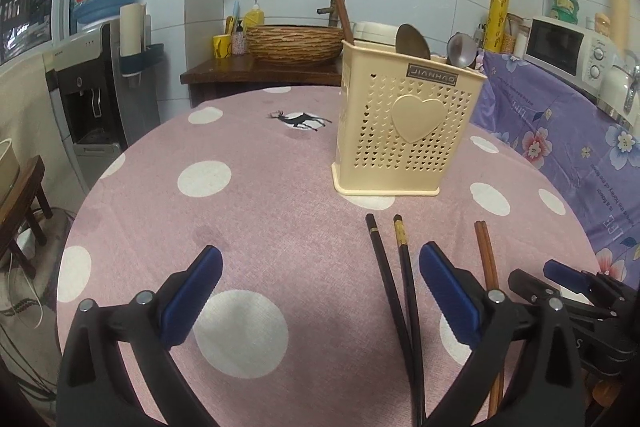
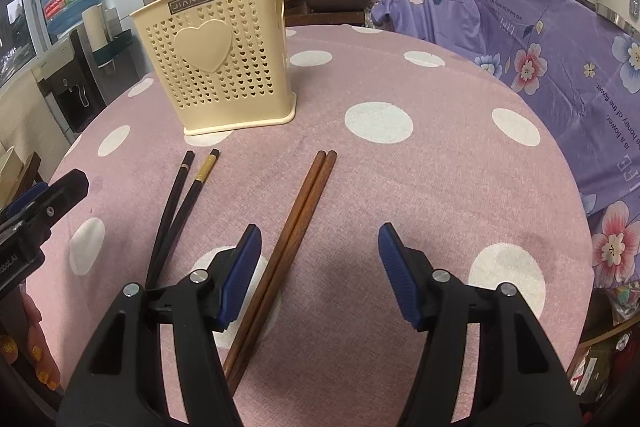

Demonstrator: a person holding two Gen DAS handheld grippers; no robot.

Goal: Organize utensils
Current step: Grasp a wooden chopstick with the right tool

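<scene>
Left tongs (image 1: 320,291) wide apart, empty, over the pink dotted tabletop (image 1: 240,211). Right tongs (image 2: 320,271) apart, brown chopsticks (image 2: 298,227) between, unclamped. Black chopsticks (image 2: 180,207) lower left; cream holder (image 2: 216,63) upper left.

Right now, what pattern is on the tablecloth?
Pink with large white polka dots on the tablecloth, plus a small deer print; clearest in the left wrist view.

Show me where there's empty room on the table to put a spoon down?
Bare cloth lies left of the black chopsticks, under the open left gripper, and right of the brown chopsticks, toward the purple cloth. It's crowded in front of the cream holder.
</scene>
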